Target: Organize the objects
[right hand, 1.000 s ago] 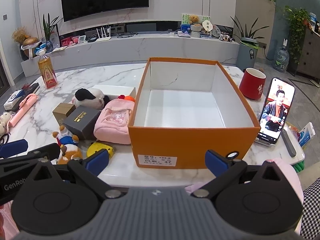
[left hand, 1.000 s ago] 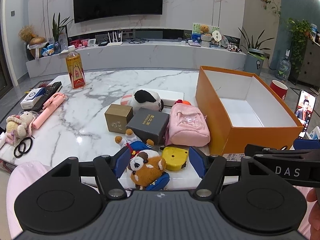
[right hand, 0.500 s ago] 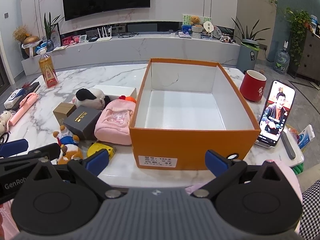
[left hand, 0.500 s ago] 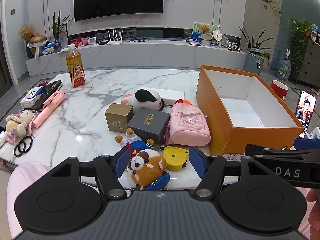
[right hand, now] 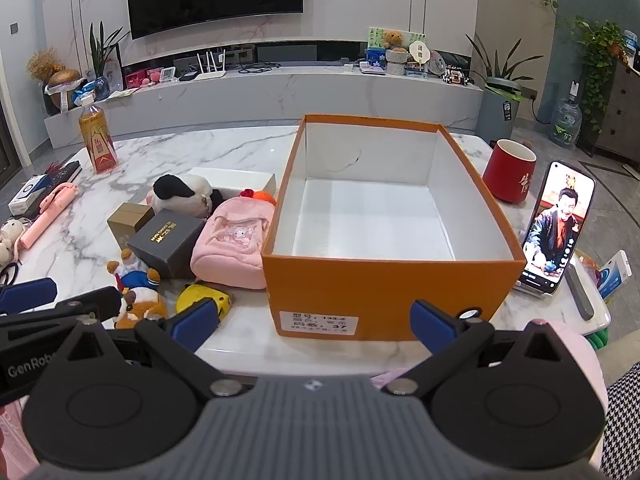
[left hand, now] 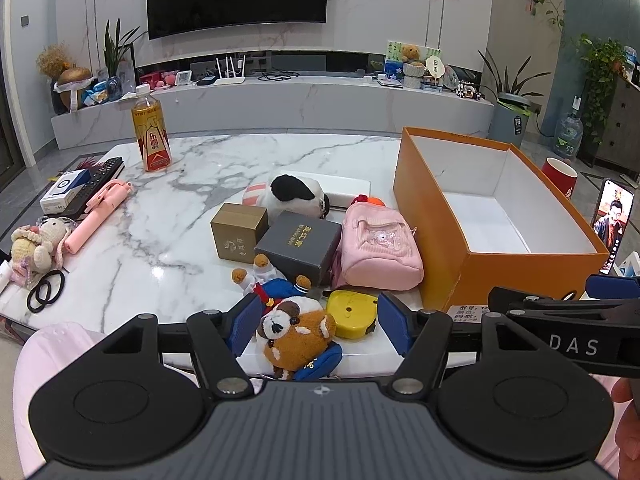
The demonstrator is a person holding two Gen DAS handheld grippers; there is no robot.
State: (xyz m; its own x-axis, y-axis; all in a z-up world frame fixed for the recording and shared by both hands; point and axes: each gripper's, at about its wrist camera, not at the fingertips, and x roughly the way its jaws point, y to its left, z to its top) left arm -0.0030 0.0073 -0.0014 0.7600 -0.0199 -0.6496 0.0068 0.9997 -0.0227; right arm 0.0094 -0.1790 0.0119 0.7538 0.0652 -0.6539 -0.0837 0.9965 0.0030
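My left gripper (left hand: pixel 320 328) is open at the near edge of the marble table (left hand: pixel 160 248). A brown-and-white plush dog (left hand: pixel 296 332) and a yellow tape measure (left hand: pixel 352 314) lie between its blue pads, untouched. Behind them sit a blue-clad duck toy (left hand: pixel 272 284), a black box (left hand: pixel 298 242), a gold box (left hand: pixel 239 231), a pink pouch (left hand: pixel 380 248) and a black-and-white plush (left hand: pixel 296 194). The orange box (right hand: pixel 380 292) stands open, its white inside bare. My right gripper (right hand: pixel 315 322) is open in front of the box's near wall, holding nothing.
A tea bottle (left hand: pixel 151 136), pink selfie stick (left hand: pixel 100 208), bunny doll (left hand: pixel 38 240) and hair ties (left hand: pixel 46 290) occupy the table's left side. A red mug (right hand: pixel 510 170) and a propped phone (right hand: pixel 560 232) stand right of the box. A white flat box (left hand: pixel 340 192) lies behind the plush.
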